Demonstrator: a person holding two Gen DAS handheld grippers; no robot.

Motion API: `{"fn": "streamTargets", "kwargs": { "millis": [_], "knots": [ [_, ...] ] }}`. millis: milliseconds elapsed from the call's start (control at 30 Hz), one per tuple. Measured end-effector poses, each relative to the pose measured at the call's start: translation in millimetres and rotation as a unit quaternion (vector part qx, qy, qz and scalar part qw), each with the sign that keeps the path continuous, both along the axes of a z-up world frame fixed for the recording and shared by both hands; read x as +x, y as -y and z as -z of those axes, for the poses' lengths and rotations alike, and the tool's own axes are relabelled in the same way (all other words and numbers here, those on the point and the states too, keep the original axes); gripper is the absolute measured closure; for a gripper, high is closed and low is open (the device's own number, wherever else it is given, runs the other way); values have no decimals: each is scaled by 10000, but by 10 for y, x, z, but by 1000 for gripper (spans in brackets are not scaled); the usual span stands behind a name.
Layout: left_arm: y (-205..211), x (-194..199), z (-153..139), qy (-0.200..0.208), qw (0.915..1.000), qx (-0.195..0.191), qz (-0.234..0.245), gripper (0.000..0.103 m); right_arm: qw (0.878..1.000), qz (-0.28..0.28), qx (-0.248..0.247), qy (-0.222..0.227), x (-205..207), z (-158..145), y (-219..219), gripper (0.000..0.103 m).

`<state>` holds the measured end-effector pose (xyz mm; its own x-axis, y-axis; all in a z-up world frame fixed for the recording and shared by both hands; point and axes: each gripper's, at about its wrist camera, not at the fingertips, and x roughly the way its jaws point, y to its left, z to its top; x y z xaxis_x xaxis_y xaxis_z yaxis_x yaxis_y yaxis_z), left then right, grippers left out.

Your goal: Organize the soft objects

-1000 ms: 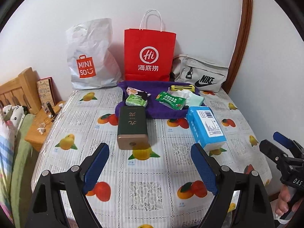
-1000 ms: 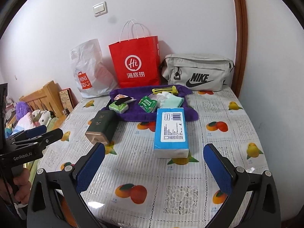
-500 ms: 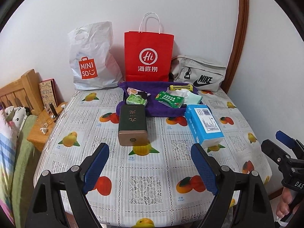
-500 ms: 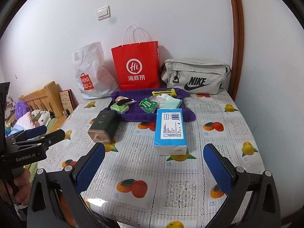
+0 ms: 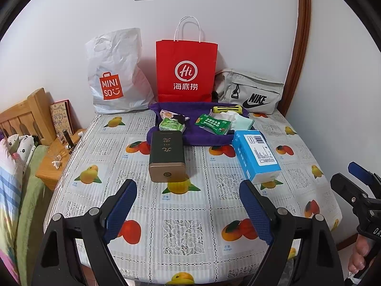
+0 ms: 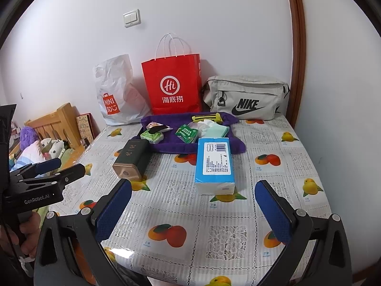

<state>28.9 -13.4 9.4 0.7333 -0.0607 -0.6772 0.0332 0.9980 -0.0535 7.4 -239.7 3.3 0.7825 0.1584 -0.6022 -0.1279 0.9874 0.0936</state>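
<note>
1. At the far left, beside the table, a wooden bed headboard (image 5: 22, 116) and a low wooden nightstand (image 5: 56, 159) stand against the white wall.
2. The table (image 5: 183, 236) is covered with a glossy plastic cloth printed with fruit.
3. At the back left of the table a crinkled white plastic MINISO bag (image 5: 116, 74) leans on the wall.
4. Just to its right a red paper bag with white handles (image 5: 187, 71) stands upright.
5. The left gripper (image 5: 188, 205) hovers over the near edge of the table, its blue-padded fingers spread apart with nothing between them.
6. Ahead of it lies a dark green tin with a gold end (image 5: 166, 157), its far end touching a purple cloth (image 5: 195, 135).
7. On the purple cloth rest small soft packets: a green tissue pack (image 5: 172, 125), a green sachet (image 5: 213, 124) and pale folded cloths (image 5: 238, 120).
8. A blue pack of paper tissues (image 6: 215, 163) lies lengthwise just in front of the purple cloth's right part.
9. A grey Nike pouch bag (image 6: 247, 97) sits at the back right against the wall.
10. The right gripper (image 6: 193, 211) hangs above the near right of the table, fingers wide apart and empty, the blue pack ahead of it.
</note>
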Motion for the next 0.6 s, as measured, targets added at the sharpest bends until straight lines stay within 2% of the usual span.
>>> {"fn": "streamTargets", "kwargs": {
  "millis": [600],
  "knots": [
    [2,-3,-1,-2,10000,7,9,16,9999,-90,66,13,-18,-16,-10,1]
  ]
}}
